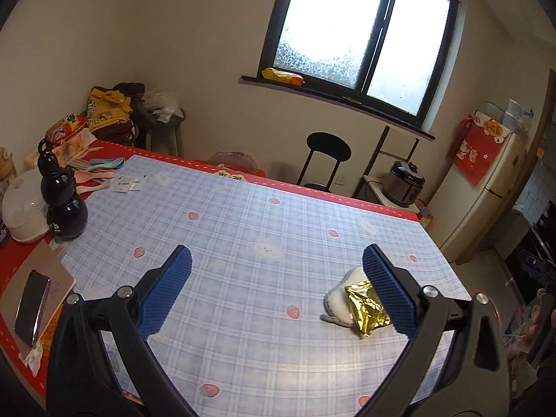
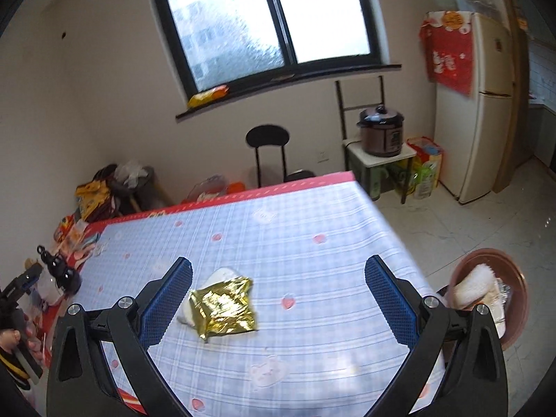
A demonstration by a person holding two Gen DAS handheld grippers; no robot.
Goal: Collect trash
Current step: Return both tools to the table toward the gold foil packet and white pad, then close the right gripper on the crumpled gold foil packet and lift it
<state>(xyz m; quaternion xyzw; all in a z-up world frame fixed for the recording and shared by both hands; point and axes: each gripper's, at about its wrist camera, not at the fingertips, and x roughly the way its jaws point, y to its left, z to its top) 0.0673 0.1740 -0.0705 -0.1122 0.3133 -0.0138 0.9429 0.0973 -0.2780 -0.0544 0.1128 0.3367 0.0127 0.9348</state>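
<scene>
A crumpled gold foil wrapper (image 2: 224,307) lies on the blue checked tablecloth (image 2: 278,243), on top of a white crumpled wad (image 2: 222,274). In the left wrist view the gold wrapper (image 1: 366,309) and the white wad (image 1: 338,299) lie by the right finger (image 1: 389,292). My left gripper (image 1: 278,292) is open above the table, empty. My right gripper (image 2: 278,293) is open too, with the wrapper just inside its left finger (image 2: 166,305), not gripped. A brown bin (image 2: 486,292) with white trash inside stands on the floor at the table's right.
A black gourd-shaped bottle (image 1: 60,205), a white cooker (image 1: 22,205), a phone on a notebook (image 1: 31,304) and cards (image 1: 127,182) are at the table's left. Beyond the table stand a black stool (image 1: 326,158), a pressure cooker (image 1: 406,184) and a fridge (image 1: 486,187).
</scene>
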